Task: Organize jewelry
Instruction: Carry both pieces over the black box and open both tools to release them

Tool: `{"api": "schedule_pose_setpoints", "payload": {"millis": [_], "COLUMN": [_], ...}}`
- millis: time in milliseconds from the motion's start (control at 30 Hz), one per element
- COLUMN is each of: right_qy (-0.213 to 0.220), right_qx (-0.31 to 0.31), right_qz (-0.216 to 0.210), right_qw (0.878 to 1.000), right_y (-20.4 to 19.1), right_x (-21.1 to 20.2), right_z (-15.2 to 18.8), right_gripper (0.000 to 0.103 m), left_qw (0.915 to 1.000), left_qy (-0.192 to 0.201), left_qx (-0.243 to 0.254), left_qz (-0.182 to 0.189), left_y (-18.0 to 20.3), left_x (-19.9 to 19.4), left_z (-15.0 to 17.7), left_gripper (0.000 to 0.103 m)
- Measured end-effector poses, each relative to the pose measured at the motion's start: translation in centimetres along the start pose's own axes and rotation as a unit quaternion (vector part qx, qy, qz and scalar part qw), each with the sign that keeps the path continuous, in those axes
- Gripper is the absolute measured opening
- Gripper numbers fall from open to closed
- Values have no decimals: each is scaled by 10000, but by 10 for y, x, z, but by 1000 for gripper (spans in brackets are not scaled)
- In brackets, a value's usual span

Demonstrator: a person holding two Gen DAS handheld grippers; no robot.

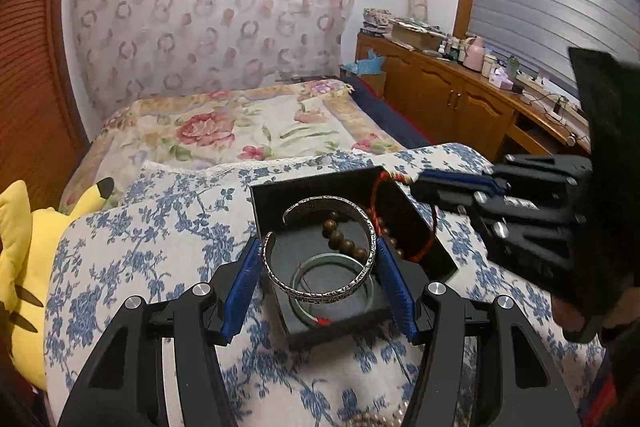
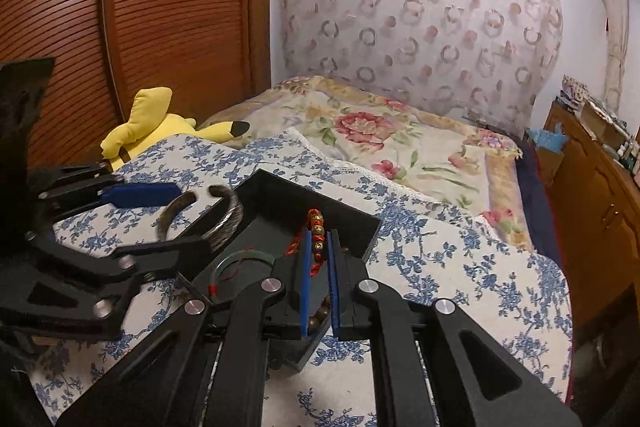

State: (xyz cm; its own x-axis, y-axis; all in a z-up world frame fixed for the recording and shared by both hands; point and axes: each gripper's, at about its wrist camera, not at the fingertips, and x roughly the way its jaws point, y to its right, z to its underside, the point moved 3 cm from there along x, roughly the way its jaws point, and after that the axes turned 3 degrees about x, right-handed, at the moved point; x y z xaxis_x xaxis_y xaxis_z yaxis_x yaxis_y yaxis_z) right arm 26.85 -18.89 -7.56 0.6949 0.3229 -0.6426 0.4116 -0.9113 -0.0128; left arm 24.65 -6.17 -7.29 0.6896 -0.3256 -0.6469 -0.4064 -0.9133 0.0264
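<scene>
A black open jewelry box [image 1: 424,227] [image 2: 280,195] sits on a blue-flowered white cushion [image 1: 160,211]. My left gripper [image 1: 318,269] is shut on an engraved silver cuff bangle [image 1: 360,279] [image 2: 228,223], held over the box's near-left corner. My right gripper [image 2: 319,259] is shut on a red cord bracelet with gold beads [image 2: 317,227] [image 1: 380,183] over the box's far right side. Inside the box lie a clear green glass bangle [image 1: 336,261] [image 2: 244,255] and a brown wooden bead bracelet [image 1: 340,239].
A yellow plush toy [image 1: 24,247] [image 2: 160,119] lies left of the cushion. A flowered bedspread [image 1: 240,123] stretches behind. A wooden cabinet [image 1: 460,95] with clutter stands at the right. More beads [image 1: 380,419] lie on the cushion near the bottom edge.
</scene>
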Motion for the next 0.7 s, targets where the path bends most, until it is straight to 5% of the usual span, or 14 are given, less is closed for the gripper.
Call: {"api": "schedule_pose_setpoints", "payload": {"millis": [167, 700], "right_qy": [-56, 68], "right_qx": [69, 298], "right_qz": [1, 67], "right_qw": [10000, 9995], "right_y": [5, 27], "right_x": [2, -19], "right_z": [4, 20], "right_gripper": [28, 28], "left_qw": [10000, 9986], "left_qy": [-72, -480], "left_qx": [-35, 143], "left_qz": [51, -195], "left_y": [-3, -2], "left_x": [14, 53], "left_z": [-7, -14], "left_gripper": [56, 56]}}
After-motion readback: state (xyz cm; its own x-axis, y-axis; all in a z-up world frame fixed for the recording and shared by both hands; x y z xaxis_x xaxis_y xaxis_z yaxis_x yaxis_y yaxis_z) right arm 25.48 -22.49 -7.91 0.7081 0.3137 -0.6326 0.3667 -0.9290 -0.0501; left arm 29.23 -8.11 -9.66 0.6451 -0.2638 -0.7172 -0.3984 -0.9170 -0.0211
